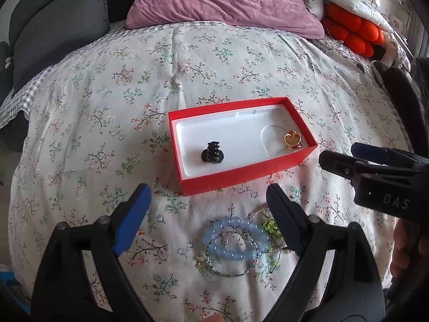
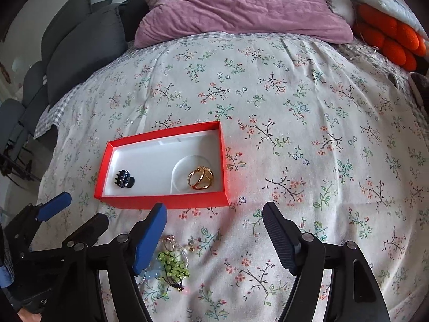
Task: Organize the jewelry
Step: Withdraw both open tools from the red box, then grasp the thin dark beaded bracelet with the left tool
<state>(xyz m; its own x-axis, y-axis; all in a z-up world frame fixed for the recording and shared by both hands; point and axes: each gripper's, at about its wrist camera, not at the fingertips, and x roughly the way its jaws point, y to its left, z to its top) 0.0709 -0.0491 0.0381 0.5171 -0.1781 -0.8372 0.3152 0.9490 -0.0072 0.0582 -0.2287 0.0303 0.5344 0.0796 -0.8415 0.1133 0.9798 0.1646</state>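
Note:
A red box [image 1: 241, 177] with a white lining lies on the flowered bedspread. Inside it are a black claw clip [image 1: 211, 153] at the left and a gold ring [image 1: 292, 139] at the right. My left gripper [image 1: 207, 204] stands open just short of the box, above a pile with a blue bead bracelet [image 1: 236, 238] and a green bead piece [image 1: 272, 228]. Nothing is between its pads. In the right wrist view, the right gripper [image 2: 214, 214] is open and empty beside the box [image 2: 161, 202], with the clip [image 2: 124, 179], the ring [image 2: 201, 177] and the green beads [image 2: 171, 264] in sight.
A mauve pillow [image 1: 225, 0] lies at the head of the bed, and an orange knobbly cushion [image 1: 354, 29] sits at the far right. Dark grey cushions [image 2: 80, 40] line the left side. The two grippers hang close together, the right gripper [image 1: 346, 154] just right of the box.

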